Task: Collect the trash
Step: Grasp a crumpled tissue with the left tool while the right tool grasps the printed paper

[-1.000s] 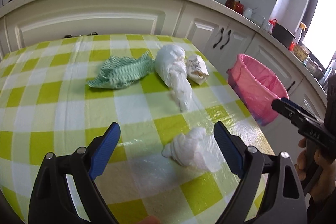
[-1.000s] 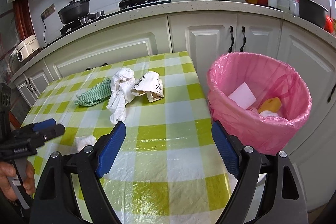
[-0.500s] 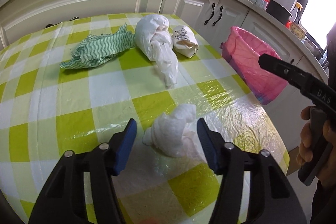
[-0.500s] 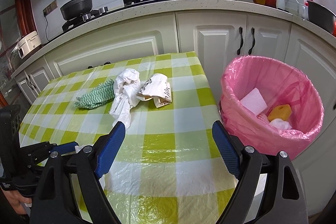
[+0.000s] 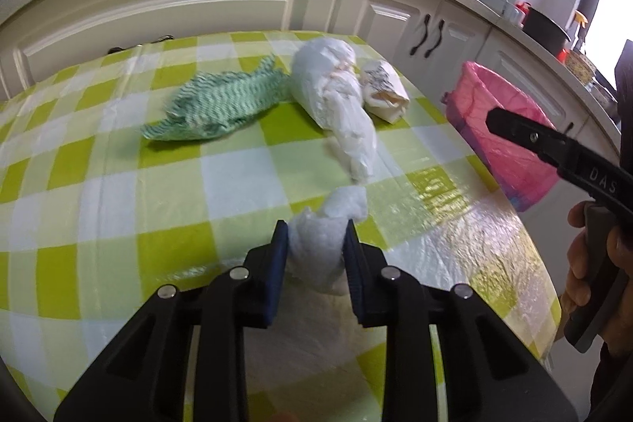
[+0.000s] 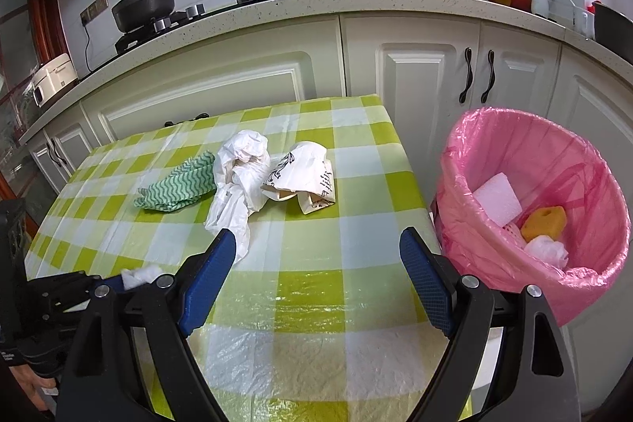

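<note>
My left gripper is shut on a crumpled white tissue at the near part of the checked table; the tissue also shows in the right wrist view. My right gripper is open and empty above the table's near right part. Farther back lie a white plastic bag, a printed paper wrapper and a green wavy cloth. The pink-lined trash bin stands right of the table and holds a white block, a yellow sponge and a white wad.
White cabinets and a counter with a stove and a black pot run behind the table. The table's right edge borders the bin. The right gripper's body shows at the right of the left wrist view.
My left gripper moved forward and down and closed its jaws on the white tissue. My right gripper stayed open and shifted slightly.
</note>
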Available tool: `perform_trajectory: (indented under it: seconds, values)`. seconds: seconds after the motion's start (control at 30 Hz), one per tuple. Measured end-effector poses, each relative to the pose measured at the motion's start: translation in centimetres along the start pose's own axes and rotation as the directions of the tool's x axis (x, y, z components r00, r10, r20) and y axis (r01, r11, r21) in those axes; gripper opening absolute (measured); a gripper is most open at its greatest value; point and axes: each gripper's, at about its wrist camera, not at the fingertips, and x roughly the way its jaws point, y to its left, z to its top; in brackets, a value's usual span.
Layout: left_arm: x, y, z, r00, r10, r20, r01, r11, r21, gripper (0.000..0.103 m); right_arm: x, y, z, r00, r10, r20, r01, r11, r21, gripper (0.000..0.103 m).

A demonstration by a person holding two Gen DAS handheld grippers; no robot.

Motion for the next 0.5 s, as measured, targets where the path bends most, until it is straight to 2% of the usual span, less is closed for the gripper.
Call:
perform_trajectory:
  seconds: [0.37, 0.5]
  values:
    - [-1.4, 4.1, 3.8, 0.990, 0.115, 0.087, -0.110, 0.992, -0.062, 0.027, 4.0, 1.5, 2.4, 1.000, 0.011, -0.027, -0.011, 1.000, 0.001, 0.080]
    - [-1.7, 4.8, 5.1, 0.985, 0.133, 0.112, -0.126, 0.990, -0.069, 0.027, 5.9, 1.7, 3.7, 0.999, 0.014, -0.039, -0.013, 1.000, 0.013, 0.080]
